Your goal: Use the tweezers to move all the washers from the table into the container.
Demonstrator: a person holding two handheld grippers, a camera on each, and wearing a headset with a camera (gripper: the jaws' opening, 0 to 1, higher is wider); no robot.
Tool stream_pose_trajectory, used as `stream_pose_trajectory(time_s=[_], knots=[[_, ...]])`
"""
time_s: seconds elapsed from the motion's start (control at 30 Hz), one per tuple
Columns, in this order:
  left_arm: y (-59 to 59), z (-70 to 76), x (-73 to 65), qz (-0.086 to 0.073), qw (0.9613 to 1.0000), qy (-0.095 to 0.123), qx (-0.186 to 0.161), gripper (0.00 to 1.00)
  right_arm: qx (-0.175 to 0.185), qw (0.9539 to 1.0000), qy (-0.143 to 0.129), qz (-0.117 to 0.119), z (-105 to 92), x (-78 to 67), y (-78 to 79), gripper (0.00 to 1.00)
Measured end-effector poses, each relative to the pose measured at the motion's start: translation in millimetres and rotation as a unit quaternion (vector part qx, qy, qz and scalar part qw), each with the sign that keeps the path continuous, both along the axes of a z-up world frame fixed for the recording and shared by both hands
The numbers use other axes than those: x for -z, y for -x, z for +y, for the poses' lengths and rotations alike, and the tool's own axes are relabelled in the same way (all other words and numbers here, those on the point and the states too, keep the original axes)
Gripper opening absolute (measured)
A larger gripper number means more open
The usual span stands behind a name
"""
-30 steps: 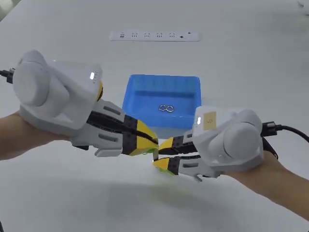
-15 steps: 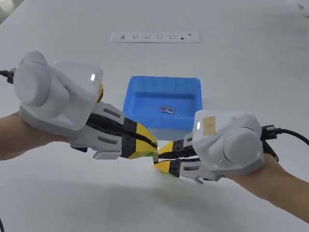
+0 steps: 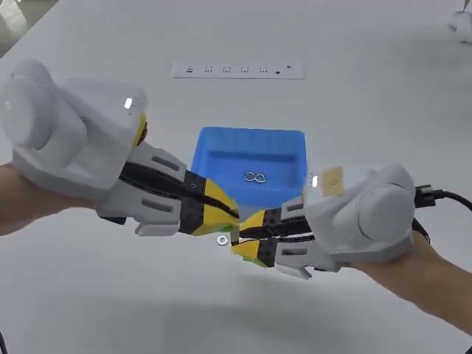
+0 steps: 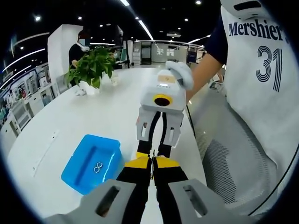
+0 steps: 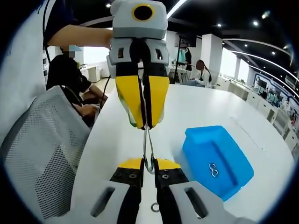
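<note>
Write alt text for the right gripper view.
Thin tweezers are held between the right gripper and the left gripper facing it, above a white table. A blue container holding two washers sits to the right; one loose washer lies on the table.

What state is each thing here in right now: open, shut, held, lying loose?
left gripper: shut on the tweezers
right gripper: shut on the tweezers
tweezers: gripped by both grippers
container: open, two washers inside
loose washer: lying flat on the table

Two washers (image 3: pixel 254 177) lie in the container (image 3: pixel 251 133), behind a loose washer (image 3: pixel 223 240) on the table (image 3: pixel 369 88).
</note>
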State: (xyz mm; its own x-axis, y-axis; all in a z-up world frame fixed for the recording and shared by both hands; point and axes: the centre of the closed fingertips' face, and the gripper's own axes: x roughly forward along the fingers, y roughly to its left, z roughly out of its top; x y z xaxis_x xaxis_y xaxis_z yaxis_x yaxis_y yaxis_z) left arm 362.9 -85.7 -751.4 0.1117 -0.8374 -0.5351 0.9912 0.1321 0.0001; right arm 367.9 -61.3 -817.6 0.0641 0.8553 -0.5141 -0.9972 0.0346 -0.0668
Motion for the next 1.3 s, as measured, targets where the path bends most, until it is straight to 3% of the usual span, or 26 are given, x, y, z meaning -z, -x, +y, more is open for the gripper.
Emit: stream_pose_trajectory(time_s=[0.17,0.37,0.57,0.83,1.13,1.3], knots=[[-4.7,-0.6,-12.1,-0.02,0.9997,-0.008,0.009,0.06,0.001,0.9999,-0.005,-0.013,-0.7,-12.3,-6.5,0.1],[-14.1,-1.3,-26.3,-0.032,0.9993,-0.009,0.015,0.06,0.003,0.9993,-0.007,-0.038,-0.5,-27.9,-20.2,0.1],[-30.9,-2.7,-41.4,-0.056,0.998,-0.014,0.024,0.06,0.005,0.9983,-0.011,-0.058,-1.1,-43.7,-39.5,0.1],[-52.4,-4.3,-52.1,-0.076,0.9965,-0.018,0.032,0.06,0.013,0.997,-0.014,-0.075,-1.9,-54.8,-64.4,0.1],[-75.1,-4.5,-49.5,-0.082,0.9957,-0.021,0.037,0.06,0.03,0.9964,-0.017,-0.078,-3.1,-53.2,-88.6,0.1],[-90.0,-0.2,-26.5,-0.062,0.9973,-0.024,0.03,0.06,0.031,0.9973,0.003,-0.067,-3.6,-32.7,-99.1,0.1]])
